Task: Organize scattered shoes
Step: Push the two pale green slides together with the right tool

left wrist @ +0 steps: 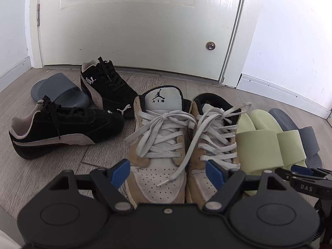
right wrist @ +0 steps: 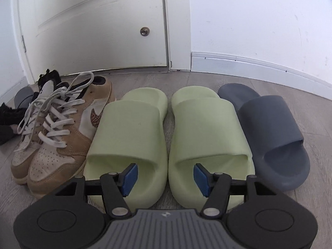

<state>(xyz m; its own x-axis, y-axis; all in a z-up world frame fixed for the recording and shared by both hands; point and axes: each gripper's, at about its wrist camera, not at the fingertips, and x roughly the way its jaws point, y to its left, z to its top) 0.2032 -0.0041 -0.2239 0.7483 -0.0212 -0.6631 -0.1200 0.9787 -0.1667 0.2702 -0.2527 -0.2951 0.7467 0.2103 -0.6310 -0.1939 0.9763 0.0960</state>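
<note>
Tan sneakers and green slides are sitting paired just ahead of both grippers' empty, parted jaws, so sorting is continuing: black sneakers and the stray grey slide, lying left of the left gripper, likely need pairing next.

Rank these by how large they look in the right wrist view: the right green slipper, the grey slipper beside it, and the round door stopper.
1. Right green slipper, though it also lies nearest the camera.
2. Grey slipper, slightly smaller in the picture; the true sizes may be alike.
3. Door stopper, by far the smallest, and farthest away.
</note>
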